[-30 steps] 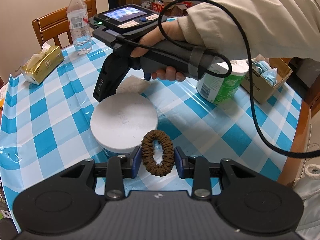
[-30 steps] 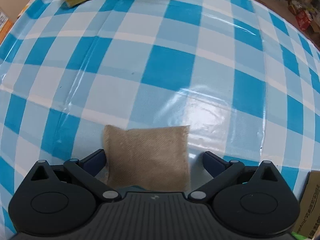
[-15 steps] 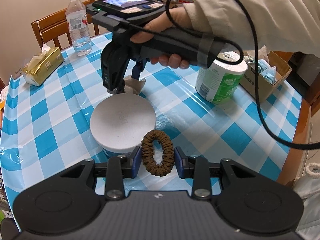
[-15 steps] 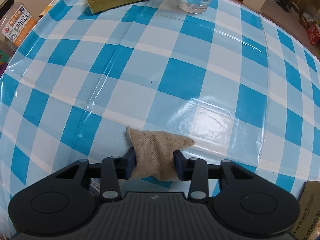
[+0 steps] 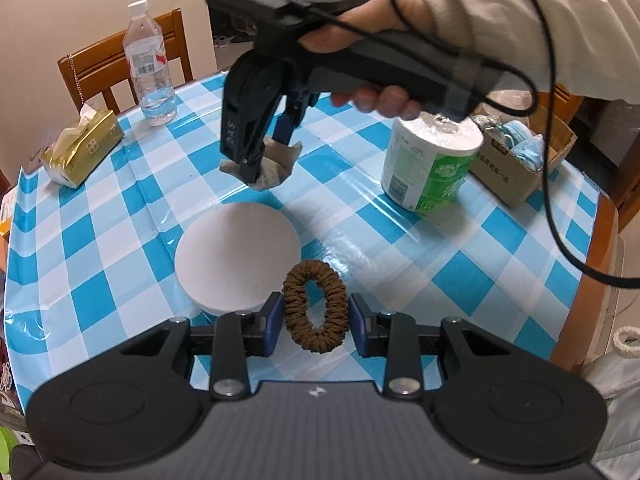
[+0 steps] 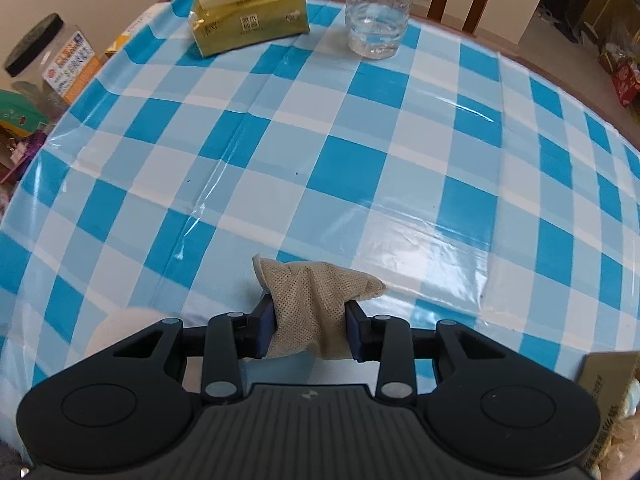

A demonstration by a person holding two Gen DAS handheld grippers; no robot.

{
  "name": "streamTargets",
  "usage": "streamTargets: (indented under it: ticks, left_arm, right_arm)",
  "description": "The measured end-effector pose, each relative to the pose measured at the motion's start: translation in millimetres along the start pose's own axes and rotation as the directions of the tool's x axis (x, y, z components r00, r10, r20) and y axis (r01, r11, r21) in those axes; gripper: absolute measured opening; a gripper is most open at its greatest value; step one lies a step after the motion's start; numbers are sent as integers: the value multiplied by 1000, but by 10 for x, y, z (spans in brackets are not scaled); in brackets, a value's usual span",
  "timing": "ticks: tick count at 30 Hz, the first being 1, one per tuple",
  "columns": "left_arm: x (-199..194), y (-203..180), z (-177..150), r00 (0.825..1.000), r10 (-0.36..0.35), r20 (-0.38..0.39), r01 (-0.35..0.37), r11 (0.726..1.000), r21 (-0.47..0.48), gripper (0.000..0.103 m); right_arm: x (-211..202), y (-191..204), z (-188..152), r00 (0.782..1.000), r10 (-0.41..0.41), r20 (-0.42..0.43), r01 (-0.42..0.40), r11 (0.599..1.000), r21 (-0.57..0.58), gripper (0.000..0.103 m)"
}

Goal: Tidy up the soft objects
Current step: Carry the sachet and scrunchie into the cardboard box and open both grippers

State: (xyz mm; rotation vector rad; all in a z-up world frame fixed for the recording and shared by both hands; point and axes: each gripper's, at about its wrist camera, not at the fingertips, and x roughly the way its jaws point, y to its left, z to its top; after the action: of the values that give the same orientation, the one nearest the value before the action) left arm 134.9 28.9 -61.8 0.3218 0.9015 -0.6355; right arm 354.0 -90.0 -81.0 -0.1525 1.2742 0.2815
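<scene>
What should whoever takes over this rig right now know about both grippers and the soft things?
Left gripper: shut on the brown scrunchie, held beside the white round lid.
Right gripper: shut on the beige pouch, pinched at its middle and lifted clear of the checked tablecloth.
Done: both soft things gripped.
Left: setting them down; where they belong does not show. The cardboard box behind the paper roll already holds some soft-looking things.

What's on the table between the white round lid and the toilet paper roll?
Nothing: in the left wrist view only bare checked tablecloth lies between the white lid and the toilet paper roll.
</scene>
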Motion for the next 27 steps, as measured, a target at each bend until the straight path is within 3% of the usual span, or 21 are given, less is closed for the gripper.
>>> streamTargets:
  ticks: [11, 21, 27]
  left_arm:
    - [-177, -159, -6, 1000, -7, 8, 7, 999, 36, 34]
    - [-321, -316, -28, 1000, -25, -11, 26, 998, 52, 34]
    - [-346, -552, 121, 1000, -11, -5, 11, 998, 67, 34]
  right_arm:
    - [-539, -15, -523, 999, 26, 48, -26, 1000, -5, 41]
    - [-1028, 59, -1343, 994, 67, 81, -72, 996, 53, 41]
    - [-1232, -50, -1828, 992, 82, 99, -91, 991, 97, 41]
